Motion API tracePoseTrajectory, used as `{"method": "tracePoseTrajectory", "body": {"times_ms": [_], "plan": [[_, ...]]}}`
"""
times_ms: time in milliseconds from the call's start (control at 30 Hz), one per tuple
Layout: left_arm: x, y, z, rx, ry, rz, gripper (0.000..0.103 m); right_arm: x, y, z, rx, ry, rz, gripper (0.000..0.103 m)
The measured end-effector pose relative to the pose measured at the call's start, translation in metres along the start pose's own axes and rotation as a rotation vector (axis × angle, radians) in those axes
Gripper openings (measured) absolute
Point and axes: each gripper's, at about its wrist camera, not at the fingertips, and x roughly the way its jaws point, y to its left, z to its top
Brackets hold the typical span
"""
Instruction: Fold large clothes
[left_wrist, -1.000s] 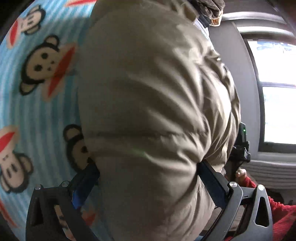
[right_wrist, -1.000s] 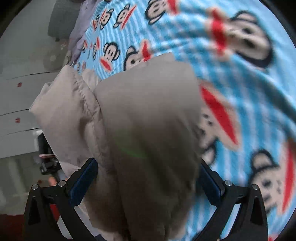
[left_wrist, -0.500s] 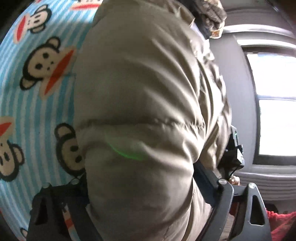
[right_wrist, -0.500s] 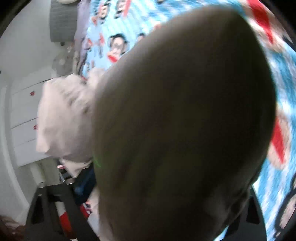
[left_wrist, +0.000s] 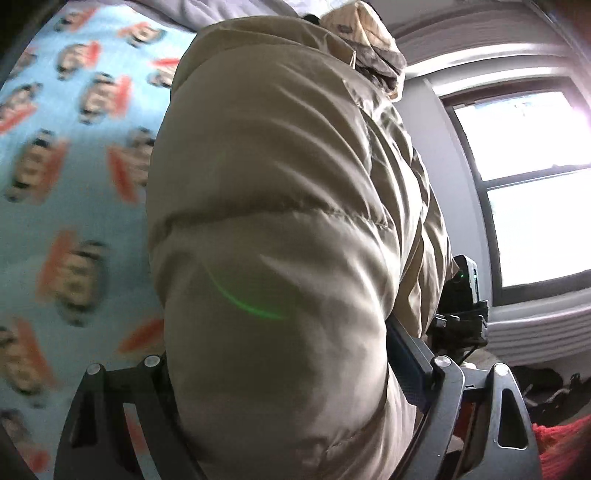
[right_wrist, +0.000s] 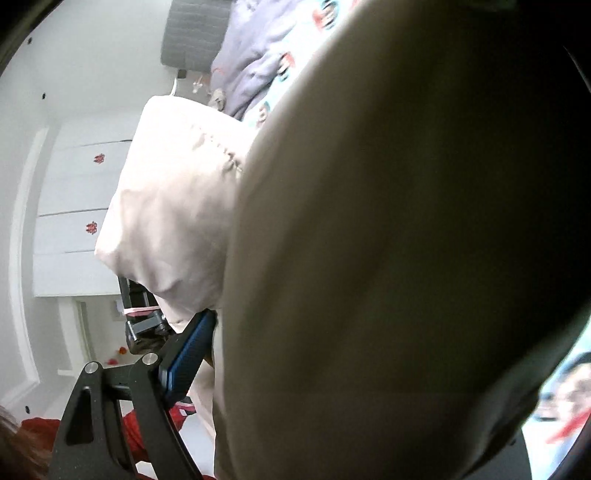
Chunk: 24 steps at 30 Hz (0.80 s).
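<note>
Both hands have a thick bunch of a beige puffer jacket (left_wrist: 280, 229) between wide-set jaws: the left gripper (left_wrist: 280, 373) is stuffed with a quilted bulge that fills the whole gap, its blue pad pressed into the fabric on one side, and the right gripper (right_wrist: 332, 354) is likewise packed with the same padded cloth, so much of it that only one blue pad shows and the far finger is buried from view. Each grip reads as closed on a fat fold, jaws wide only because the padding is so bulky. The jacket hangs up off the bed, lifted above the blue monkey-print blanket (left_wrist: 74, 177), not lying flat on it. From the left view its long axis runs away from the gripper, up toward a fur-trimmed hood (left_wrist: 373, 48) at the far end, so the hood points away from the person and the nearer, held part looks like the lower body of the coat. In the right view a paler section (right_wrist: 173, 206) sticks out sideways toward the white drawers (right_wrist: 74, 206); whether that is a sleeve or a hem corner I cannot tell. As for progress, I would judge the fold as barely under way: no neat crease or stacked layers show, and laying it down and doubling it over seems still to come
</note>
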Motion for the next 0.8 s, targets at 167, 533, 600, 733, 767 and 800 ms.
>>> {"method": "tracePoseTrajectory", "body": {"times_ms": [167, 533, 600, 733, 767, 800], "plan": [[-0.039, 0.076, 0.0, -0.07, 0.005, 0.093, 0.088, 0.092, 0.019, -0.01, 0.021, 0.047, -0.013, 0.086], [-0.042, 0.091, -0.039, -0.117, -0.093, 0.312, 0.095, 0.124, 0.041, -0.035, 0.052, 0.035, -0.435, 0.088], [-0.055, 0.076, -0.043, -0.08, -0.142, 0.382, 0.094, 0.088, 0.063, -0.044, -0.011, -0.059, -0.524, 0.088], [-0.1, 0.062, -0.027, 0.022, -0.226, 0.432, 0.075, 0.024, 0.093, -0.055, -0.101, -0.15, -0.382, 0.085], [-0.108, 0.059, -0.019, 0.052, -0.242, 0.423, 0.071, 0.02, 0.089, -0.064, -0.112, -0.134, -0.342, 0.084], [-0.11, 0.051, -0.005, 0.089, -0.249, 0.407, 0.069, 0.028, 0.089, -0.068, -0.111, -0.097, -0.308, 0.082]]}}
